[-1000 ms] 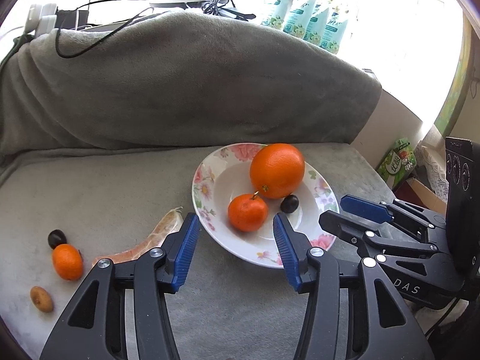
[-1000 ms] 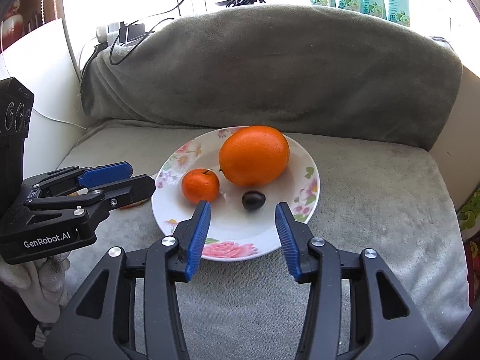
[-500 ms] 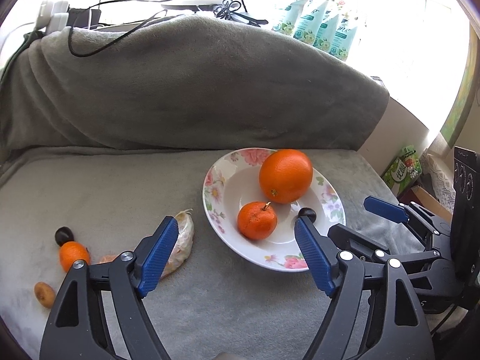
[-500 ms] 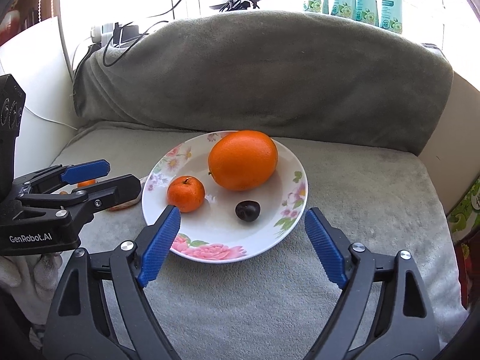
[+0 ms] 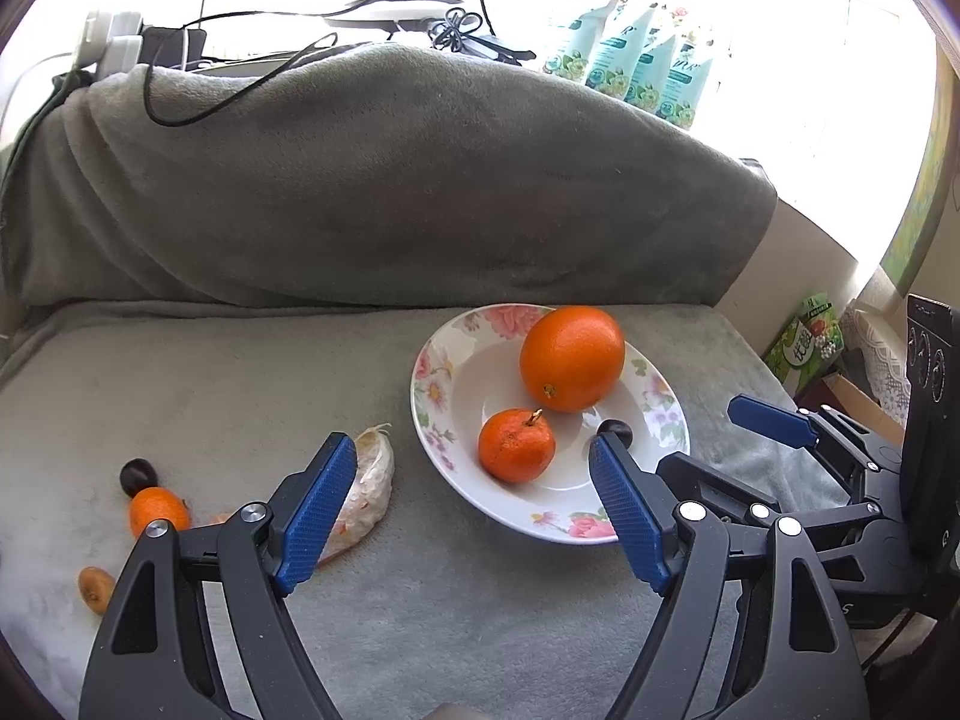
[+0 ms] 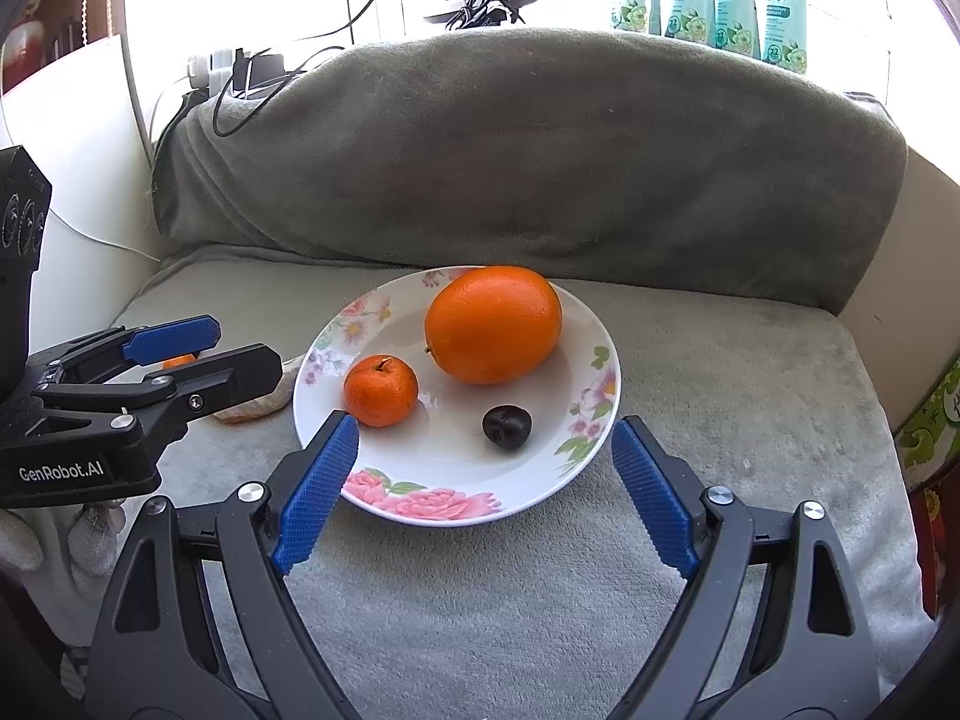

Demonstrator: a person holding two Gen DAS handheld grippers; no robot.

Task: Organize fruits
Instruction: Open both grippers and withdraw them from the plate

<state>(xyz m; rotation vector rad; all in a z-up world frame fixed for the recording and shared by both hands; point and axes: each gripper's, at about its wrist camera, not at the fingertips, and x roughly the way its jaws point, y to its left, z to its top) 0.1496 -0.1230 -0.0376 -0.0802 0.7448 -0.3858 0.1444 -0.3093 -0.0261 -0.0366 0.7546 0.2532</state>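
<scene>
A grey fleece blanket [image 5: 372, 384] covers a seat and its backrest. At the far left of the left wrist view, loose fruit lies on the blanket: a small brown oval fruit [image 5: 96, 588], a small mandarin [image 5: 157, 510] and a dark cherry [image 5: 137, 476] just behind it, the two close enough that contact cannot be told. Just to their right lies a pale peeled citrus segment [image 5: 367, 495], partly hidden behind a blue pad.

The left gripper [image 5: 474, 510] hangs over the blanket with its jaws spread wide and nothing between the pads; its right finger overlaps the near rim of a floral plate [image 5: 432, 384].

In the plate sit a mandarin with a stem [image 6: 380, 390] on the left, a large orange [image 6: 493, 324] just behind and to its right, and a dark cherry [image 6: 507, 426] alone near the front right.

The right gripper [image 6: 486, 492] hovers at the plate's near edge, jaws likewise wide apart and empty.

Along the bright windowsill behind stand pale green floral pouches [image 6: 708, 0] and tangled black cables [image 5: 456, 30]
</scene>
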